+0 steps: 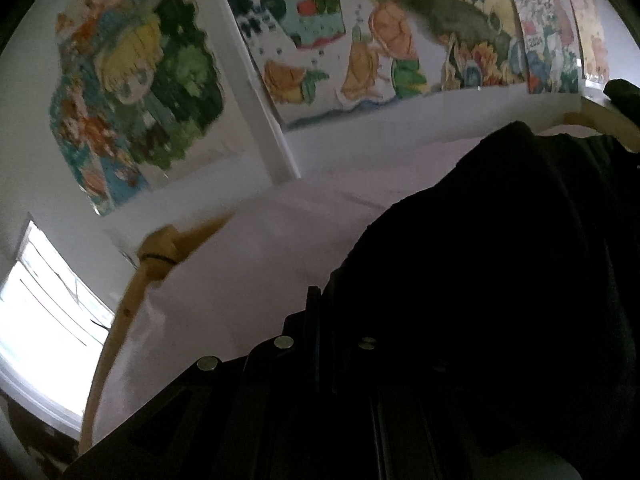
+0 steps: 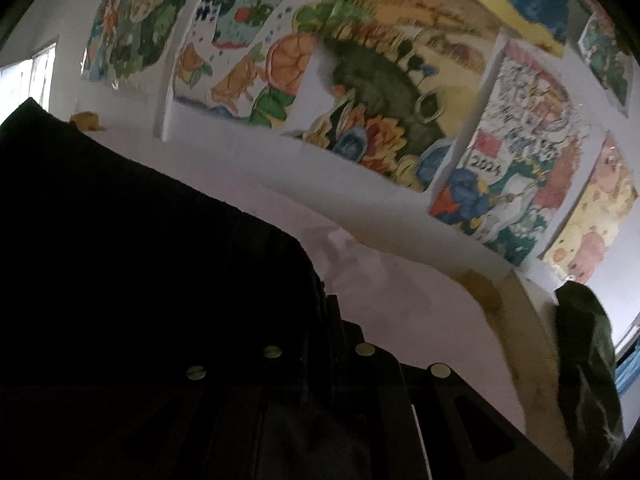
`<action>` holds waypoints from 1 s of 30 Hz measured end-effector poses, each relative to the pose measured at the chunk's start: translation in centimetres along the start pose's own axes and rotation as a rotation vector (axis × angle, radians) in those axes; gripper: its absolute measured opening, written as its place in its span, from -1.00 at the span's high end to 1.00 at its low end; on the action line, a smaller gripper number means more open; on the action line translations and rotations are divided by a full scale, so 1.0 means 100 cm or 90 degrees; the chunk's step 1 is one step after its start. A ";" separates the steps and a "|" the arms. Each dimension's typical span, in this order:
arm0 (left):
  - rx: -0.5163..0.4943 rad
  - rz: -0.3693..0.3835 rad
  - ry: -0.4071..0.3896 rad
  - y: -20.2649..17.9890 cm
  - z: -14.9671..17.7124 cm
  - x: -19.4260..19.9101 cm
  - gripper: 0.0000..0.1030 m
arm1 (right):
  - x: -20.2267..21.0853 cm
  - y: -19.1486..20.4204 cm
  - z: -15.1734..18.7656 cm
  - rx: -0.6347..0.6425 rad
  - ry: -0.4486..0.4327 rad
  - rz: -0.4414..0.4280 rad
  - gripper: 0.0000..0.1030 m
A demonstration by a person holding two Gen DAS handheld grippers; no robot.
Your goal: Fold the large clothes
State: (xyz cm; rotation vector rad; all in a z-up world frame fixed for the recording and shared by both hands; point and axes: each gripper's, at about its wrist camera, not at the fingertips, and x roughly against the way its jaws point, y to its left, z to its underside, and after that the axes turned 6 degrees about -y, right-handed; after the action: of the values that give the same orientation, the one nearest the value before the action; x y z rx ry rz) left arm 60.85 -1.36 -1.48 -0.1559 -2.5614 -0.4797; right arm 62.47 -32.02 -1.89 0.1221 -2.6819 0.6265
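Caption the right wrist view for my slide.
Right gripper shut on a dark garment above a pale bed, drawings behind.

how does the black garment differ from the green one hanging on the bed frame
The black garment is near black and fills much of both wrist views; the green garment is olive and shows only as a narrow strip at the right edge. The black one is pinched by the left tool and right tool over the pale sheet; the green one hangs untouched on the wooden bed frame. Both are soft cloth.

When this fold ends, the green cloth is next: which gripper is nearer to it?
Right. The green cloth hangs close beside the right gripper, on its right; from the left gripper it is far off.
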 end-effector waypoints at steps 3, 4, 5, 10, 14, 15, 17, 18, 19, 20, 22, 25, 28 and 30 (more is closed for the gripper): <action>0.013 0.020 0.024 0.002 0.002 -0.017 0.94 | -0.019 0.001 0.008 -0.004 0.019 -0.009 0.86; 0.020 0.028 0.029 0.004 0.002 -0.020 0.94 | -0.024 0.001 0.010 -0.006 0.023 -0.013 0.86; 0.030 0.041 0.035 0.006 0.002 -0.022 0.92 | -0.027 0.000 0.012 -0.008 0.027 -0.015 0.85; 0.091 0.109 0.040 0.028 -0.001 -0.019 0.81 | -0.035 -0.005 0.017 -0.017 0.036 -0.040 0.79; 0.129 0.088 -0.008 0.045 -0.005 0.006 -0.15 | -0.027 -0.011 0.016 -0.016 0.029 -0.037 0.47; 0.147 0.079 -0.030 0.053 -0.005 0.018 -0.29 | -0.024 -0.015 0.015 -0.020 0.026 -0.030 0.36; 0.177 0.073 -0.052 0.067 -0.006 0.036 -0.30 | -0.015 -0.028 0.014 -0.049 0.018 -0.024 -0.06; 0.195 0.071 -0.058 0.074 -0.006 0.045 -0.30 | -0.009 -0.038 0.013 -0.072 0.015 -0.025 -0.11; 0.207 0.069 -0.065 0.078 -0.006 0.052 -0.30 | -0.005 -0.046 0.012 -0.093 0.014 -0.026 -0.16; 0.217 0.070 -0.072 0.081 -0.007 0.062 -0.32 | -0.001 -0.053 0.011 -0.108 0.012 -0.026 -0.25; 0.224 0.077 -0.088 0.078 -0.007 0.082 -0.44 | 0.016 -0.068 0.010 -0.137 -0.001 -0.020 -0.41; 0.214 0.110 -0.120 0.060 -0.009 0.110 -0.67 | 0.047 -0.073 0.006 -0.154 -0.033 -0.045 -0.63; 0.184 0.164 -0.145 0.028 -0.005 0.139 -0.81 | 0.076 -0.061 0.010 -0.160 -0.055 -0.096 -0.74; 0.148 0.203 -0.149 0.003 -0.001 0.151 -0.81 | 0.090 -0.046 0.019 -0.160 -0.054 -0.142 -0.76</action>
State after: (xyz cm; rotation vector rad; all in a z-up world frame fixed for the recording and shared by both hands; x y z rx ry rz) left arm 48.00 -0.85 6.49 -0.5543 -2.7233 -0.0442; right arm 54.25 -36.99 1.86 0.3806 -2.7483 0.2194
